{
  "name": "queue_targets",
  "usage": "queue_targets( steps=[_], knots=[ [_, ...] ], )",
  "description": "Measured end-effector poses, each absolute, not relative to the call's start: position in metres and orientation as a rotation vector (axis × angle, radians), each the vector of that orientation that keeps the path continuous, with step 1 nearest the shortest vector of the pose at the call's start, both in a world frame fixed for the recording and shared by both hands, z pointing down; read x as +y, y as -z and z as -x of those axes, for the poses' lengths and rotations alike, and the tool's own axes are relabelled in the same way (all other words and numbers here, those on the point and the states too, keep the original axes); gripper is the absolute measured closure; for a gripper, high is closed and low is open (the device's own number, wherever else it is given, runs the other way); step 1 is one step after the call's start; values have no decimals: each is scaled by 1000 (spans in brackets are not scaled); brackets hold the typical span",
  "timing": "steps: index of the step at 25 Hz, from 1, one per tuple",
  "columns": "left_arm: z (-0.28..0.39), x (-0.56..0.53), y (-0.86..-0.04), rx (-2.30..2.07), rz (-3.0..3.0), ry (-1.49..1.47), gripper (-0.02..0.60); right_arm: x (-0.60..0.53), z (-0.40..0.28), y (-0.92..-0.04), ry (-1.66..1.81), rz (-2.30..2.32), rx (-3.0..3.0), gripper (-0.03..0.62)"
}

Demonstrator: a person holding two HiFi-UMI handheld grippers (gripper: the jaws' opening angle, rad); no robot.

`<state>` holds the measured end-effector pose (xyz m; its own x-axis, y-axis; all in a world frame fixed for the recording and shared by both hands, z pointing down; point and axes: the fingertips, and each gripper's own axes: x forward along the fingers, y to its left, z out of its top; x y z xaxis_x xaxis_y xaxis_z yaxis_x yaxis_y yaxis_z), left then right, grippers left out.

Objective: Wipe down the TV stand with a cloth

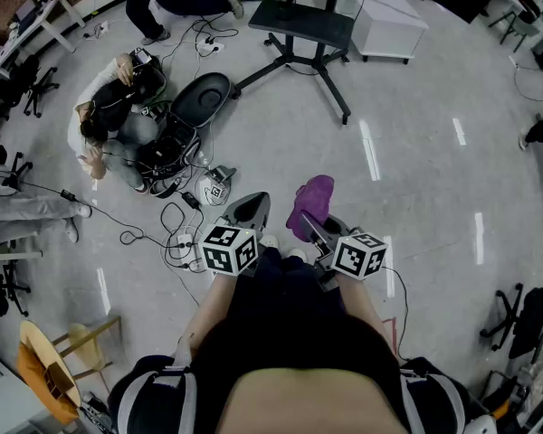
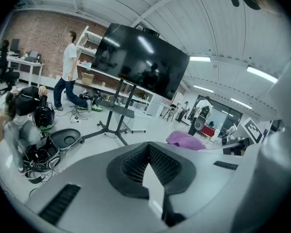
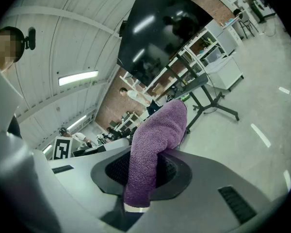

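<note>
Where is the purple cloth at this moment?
In the head view the purple cloth is right of centre, clamped in the right gripper, beside the left gripper, short of the TV stand.

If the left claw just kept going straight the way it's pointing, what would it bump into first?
Nothing close by: only open floor lies just ahead of the left claw. Further on, its line seems to reach the TV stand, around the dark shelf, though depth is hard to judge.

right gripper point(image 3: 141, 176) jaws pinch purple cloth point(image 3: 153, 149), cloth sticks up past jaws; TV point(image 3: 160, 28) on stand point(image 3: 206, 93) beyond.
</note>
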<state>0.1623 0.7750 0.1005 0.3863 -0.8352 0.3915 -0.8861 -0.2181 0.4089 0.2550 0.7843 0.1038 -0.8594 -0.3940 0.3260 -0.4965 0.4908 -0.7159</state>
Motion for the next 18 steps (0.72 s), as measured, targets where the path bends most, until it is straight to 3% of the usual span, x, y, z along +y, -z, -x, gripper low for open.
queue_targets(
  steps=[18],
  knots=[
    [-194,786,-105,-1459,-2086,-53,577,786,-286,-129,-1337,-837,-2564,505]
  ],
)
